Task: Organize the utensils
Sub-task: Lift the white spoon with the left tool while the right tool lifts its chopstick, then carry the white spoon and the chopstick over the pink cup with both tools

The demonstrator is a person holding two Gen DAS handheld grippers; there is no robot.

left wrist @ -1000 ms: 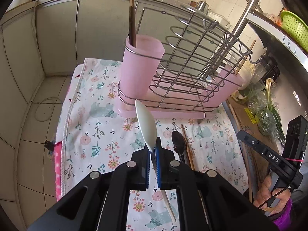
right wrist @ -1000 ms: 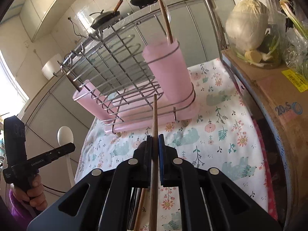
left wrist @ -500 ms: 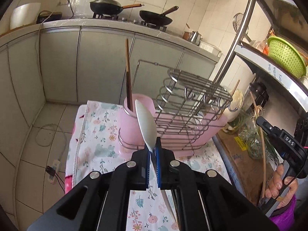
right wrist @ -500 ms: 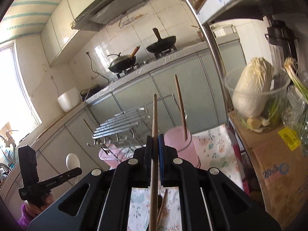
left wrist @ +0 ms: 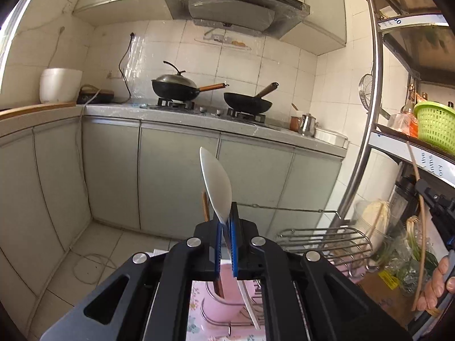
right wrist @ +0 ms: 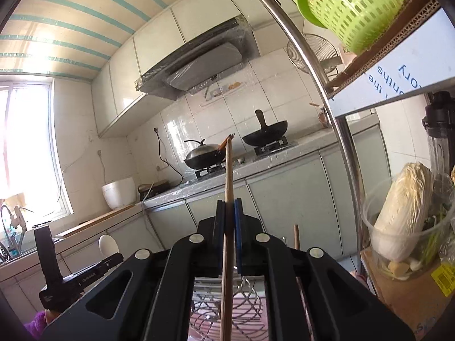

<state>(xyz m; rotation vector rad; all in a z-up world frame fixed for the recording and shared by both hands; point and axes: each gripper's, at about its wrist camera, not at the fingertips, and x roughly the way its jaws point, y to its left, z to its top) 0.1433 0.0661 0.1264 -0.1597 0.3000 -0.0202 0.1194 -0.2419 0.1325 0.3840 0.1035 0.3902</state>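
Roughly midway I'd say: one chopstick already stands in the pink cup, but left claw is pinching the white spoon and right claw the other chopstick, both undelivered

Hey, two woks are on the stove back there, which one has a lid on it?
The left wok, the one with the straight orange-brown handle, has the domed lid. The right wok is open, with its dark handle angled upward.

I see a white-tiled wall behind grey-green cabinets, two black woks on the stove, a range hood above. A bright window glares left; pale floor tiles below.
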